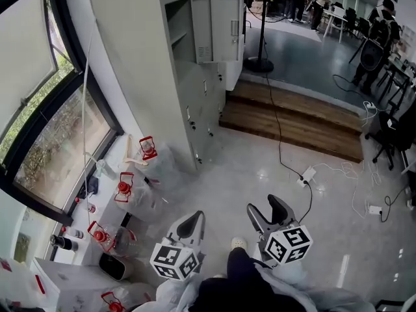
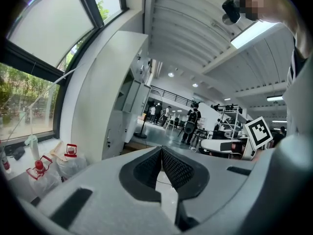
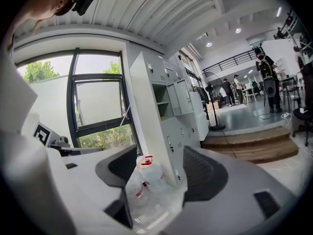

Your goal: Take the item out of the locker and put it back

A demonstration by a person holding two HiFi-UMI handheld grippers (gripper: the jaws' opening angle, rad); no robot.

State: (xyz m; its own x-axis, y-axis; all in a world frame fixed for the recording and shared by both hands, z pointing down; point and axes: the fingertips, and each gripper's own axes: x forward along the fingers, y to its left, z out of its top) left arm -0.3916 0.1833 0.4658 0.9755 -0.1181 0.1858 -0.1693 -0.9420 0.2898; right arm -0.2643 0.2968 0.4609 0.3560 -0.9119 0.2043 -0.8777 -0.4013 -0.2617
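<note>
Left tool has its jaws together and empty; right tool stands partly open, gripping nothing. Both hang over the floor, well apart from the locker, whose upper door stands open, contents indistinct. Red-capped jugs line the window wall.
</note>
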